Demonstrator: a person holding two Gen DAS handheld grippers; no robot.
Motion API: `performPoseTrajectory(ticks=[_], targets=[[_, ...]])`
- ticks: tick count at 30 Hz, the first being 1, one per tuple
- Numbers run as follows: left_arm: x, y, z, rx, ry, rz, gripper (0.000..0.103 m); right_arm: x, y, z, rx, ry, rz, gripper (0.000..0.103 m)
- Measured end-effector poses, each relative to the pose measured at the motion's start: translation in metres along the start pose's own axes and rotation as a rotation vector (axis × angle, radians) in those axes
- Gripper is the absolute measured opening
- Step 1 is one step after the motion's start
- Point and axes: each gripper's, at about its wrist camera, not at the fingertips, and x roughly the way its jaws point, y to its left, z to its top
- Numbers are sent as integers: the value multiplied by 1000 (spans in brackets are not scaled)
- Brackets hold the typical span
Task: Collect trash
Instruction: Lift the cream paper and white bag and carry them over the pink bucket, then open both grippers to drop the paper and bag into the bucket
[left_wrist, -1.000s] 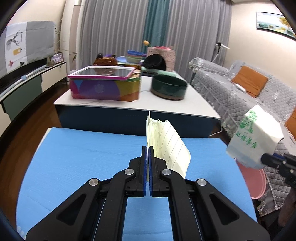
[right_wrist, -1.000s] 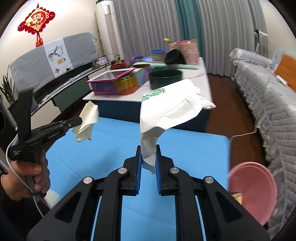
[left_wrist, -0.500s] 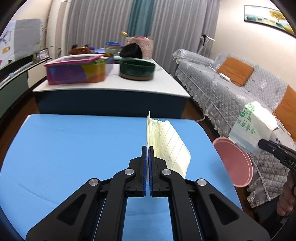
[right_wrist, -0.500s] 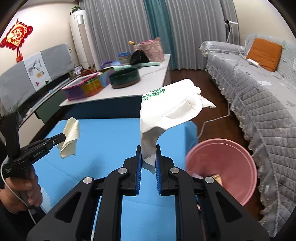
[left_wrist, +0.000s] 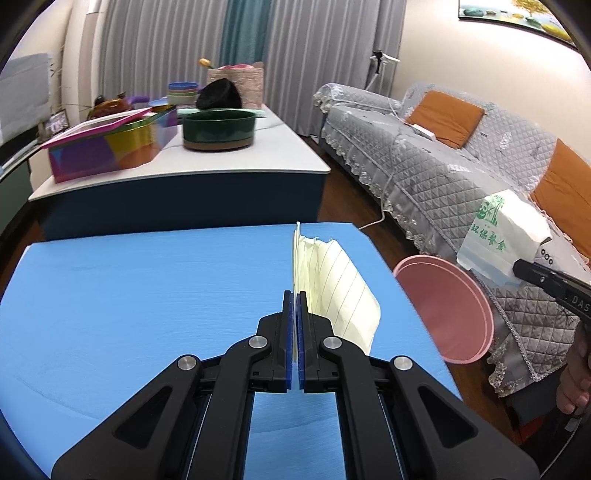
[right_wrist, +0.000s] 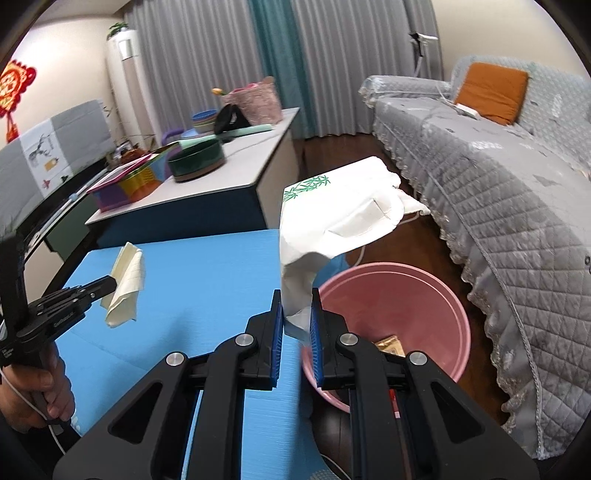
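Carrying step, both loads lifted: left gripper (left_wrist: 294, 295) clamped on a folded sheet of lined yellow paper (left_wrist: 338, 295) above the blue table (left_wrist: 147, 295), right gripper (right_wrist: 296, 295) pinched on a crumpled white paper bag (right_wrist: 332, 225) at the table's right edge, just over the near rim of the pink bin (right_wrist: 402, 295). Inside the bin, one brown wrapper (right_wrist: 389, 345) already down. Next, probably: ease right over the bin mouth, then release the bag, paper after.
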Motion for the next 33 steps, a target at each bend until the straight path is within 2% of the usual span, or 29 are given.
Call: performPoseTrajectory(ticks=[10,18,27,33], targets=[[12,-38,25,24,-1,-113,2,0,-27,0,57,11,-42,14],[41,-93,32,72,20,-183,2,5,-47,3,88,10,-58,14],[78,-137,31,102,68,-223,2,20,-69,4,117,26,-64,14],[100,-153,31,110,102,-231,2,29,-75,5,118,32,-62,14]])
